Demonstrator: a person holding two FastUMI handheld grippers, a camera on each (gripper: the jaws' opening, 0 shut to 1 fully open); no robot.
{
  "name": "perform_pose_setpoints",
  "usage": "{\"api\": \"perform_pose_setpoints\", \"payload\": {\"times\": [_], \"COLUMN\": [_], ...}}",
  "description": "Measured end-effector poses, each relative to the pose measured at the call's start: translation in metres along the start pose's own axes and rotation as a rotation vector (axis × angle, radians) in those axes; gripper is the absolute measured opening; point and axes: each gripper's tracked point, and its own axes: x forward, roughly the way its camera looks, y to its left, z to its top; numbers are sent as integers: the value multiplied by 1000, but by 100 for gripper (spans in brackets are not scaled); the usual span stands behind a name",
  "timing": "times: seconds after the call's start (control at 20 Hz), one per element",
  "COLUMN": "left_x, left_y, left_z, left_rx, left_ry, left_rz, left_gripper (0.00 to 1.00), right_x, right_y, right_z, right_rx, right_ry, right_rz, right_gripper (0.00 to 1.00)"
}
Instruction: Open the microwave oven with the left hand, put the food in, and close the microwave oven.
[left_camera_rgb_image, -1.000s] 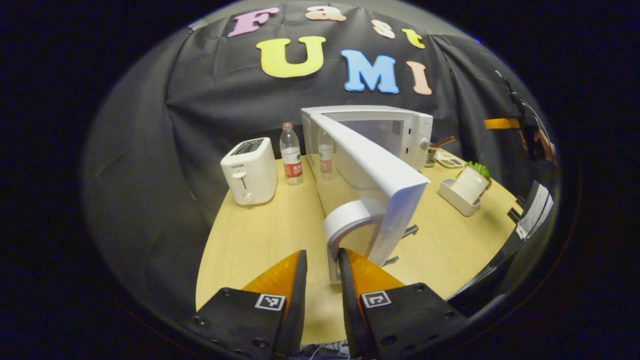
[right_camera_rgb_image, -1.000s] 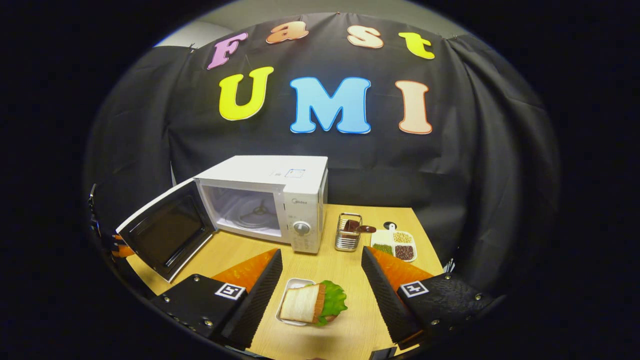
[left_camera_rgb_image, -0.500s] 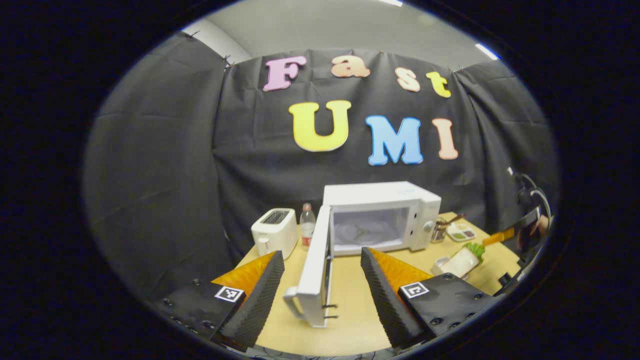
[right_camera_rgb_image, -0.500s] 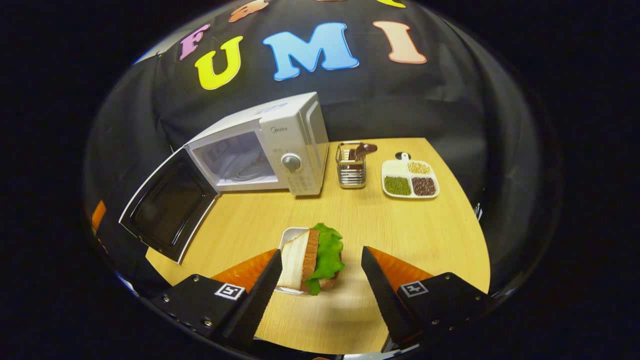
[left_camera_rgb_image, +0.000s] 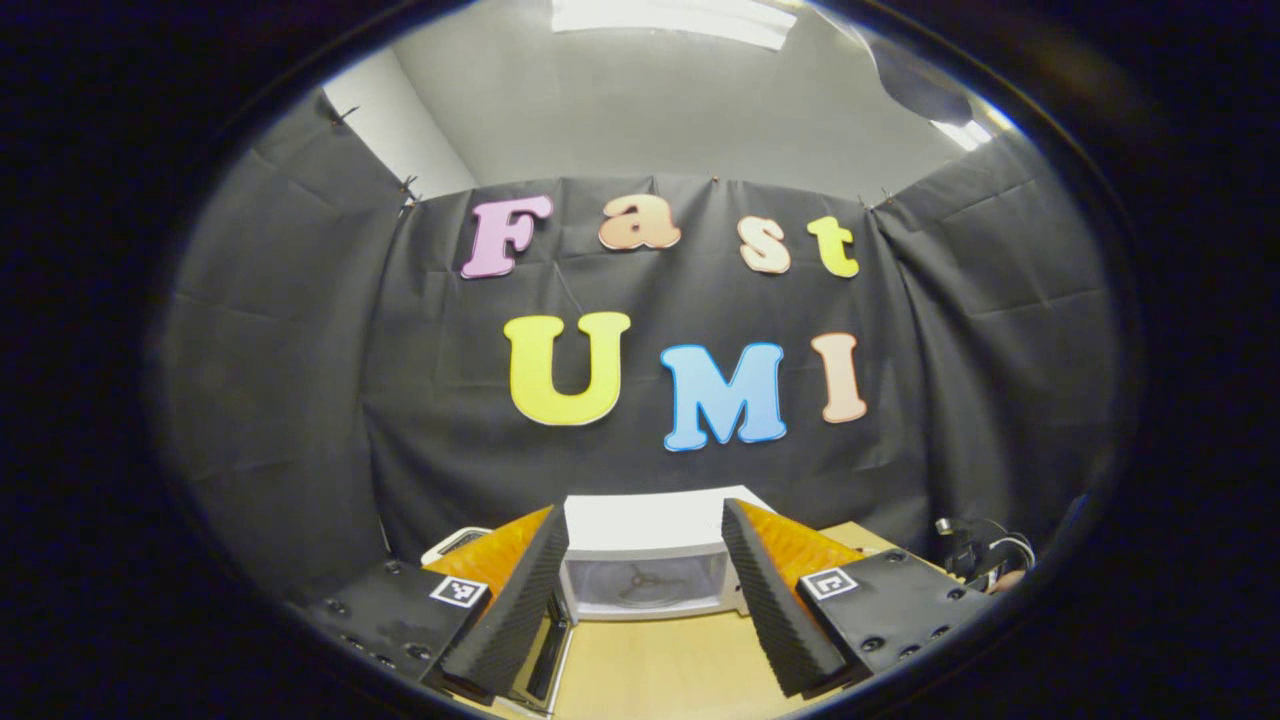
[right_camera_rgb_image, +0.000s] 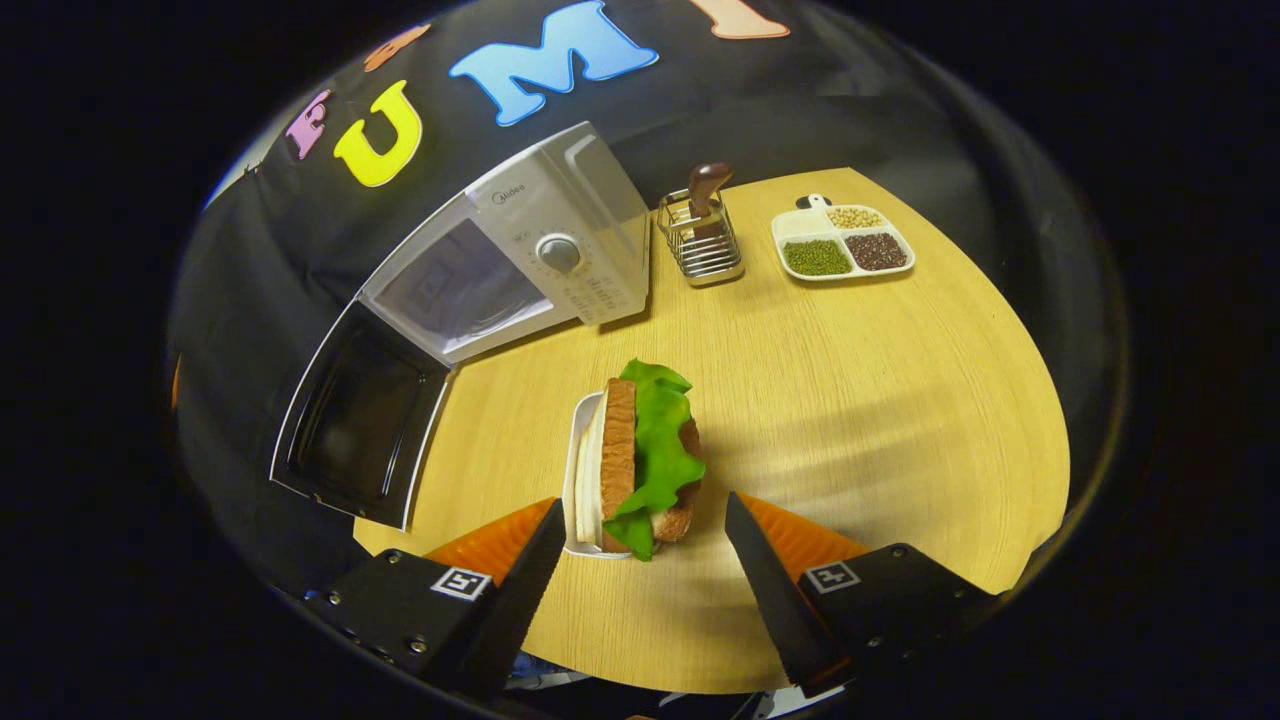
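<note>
In the left gripper view, the left gripper (left_camera_rgb_image: 645, 585) is held with its fingers spread wide and nothing between the pads. Just beyond the left finger, a corner of a toaster (left_camera_rgb_image: 452, 541) is seen. Between the two fingers, farther off, the white microwave oven (left_camera_rgb_image: 650, 565) is framed with its cavity exposed; its open door (left_camera_rgb_image: 545, 660) is seen edge-on just inside the left finger.

In the right gripper view, the right gripper (right_camera_rgb_image: 640, 590) is likewise held wide open above the wooden table (right_camera_rgb_image: 880, 400). Beyond the left finger, the microwave's door lies swung fully out. The sandwich (right_camera_rgb_image: 640, 460), standing in its white tray (right_camera_rgb_image: 578, 480), is placed between the fingertips, nearer the left finger, untouched by either. Farther ahead, beyond the right finger, a wire utensil holder (right_camera_rgb_image: 702, 240) and a divided dish of beans (right_camera_rgb_image: 842, 245) are seen.
</note>
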Motion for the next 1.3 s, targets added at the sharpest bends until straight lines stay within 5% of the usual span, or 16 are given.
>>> {"api": "perform_pose_setpoints", "payload": {"times": [0.1, 0.15, 0.2, 0.25, 0.4, 0.7, 1.1, 1.15, 1.3], "left_x": [0, 0, 0, -1, 1, -1, -12, -13, -19], "left_y": [-5, -9, -10, -11, -10, 15, 66, 75, 98], "left_z": [-7, -6, -4, -1, 9, 17, 32, 34, 37], "left_rx": [8, 12, 19, 24, 15, 7, -38, -42, -82], "left_ry": [32, 35, 34, 33, 9, -19, -61, -64, -70], "left_rz": [17, 19, 22, 23, 20, -16, -67, -64, -72], "left_gripper": [100, 100, 100, 100, 100, 100, 100, 94, 99], "right_x": [8, 10, 10, 10, 7, -14, -51, -54, -60], "right_y": [-2, 2, 5, 7, 10, 32, 146, 160, 199], "right_z": [3, 4, 8, 8, 13, 40, 80, 84, 92], "right_rx": [21, 45, 63, 69, 66, 138, 349, 368, 429], "right_ry": [-4, -7, -19, -17, -11, -109, -281, -299, -345], "right_rz": [3, 15, 32, 42, 43, 31, 306, 337, 427], "right_gripper": [91, 60, 57, 37, 16, 12, 12, 12, 12]}}
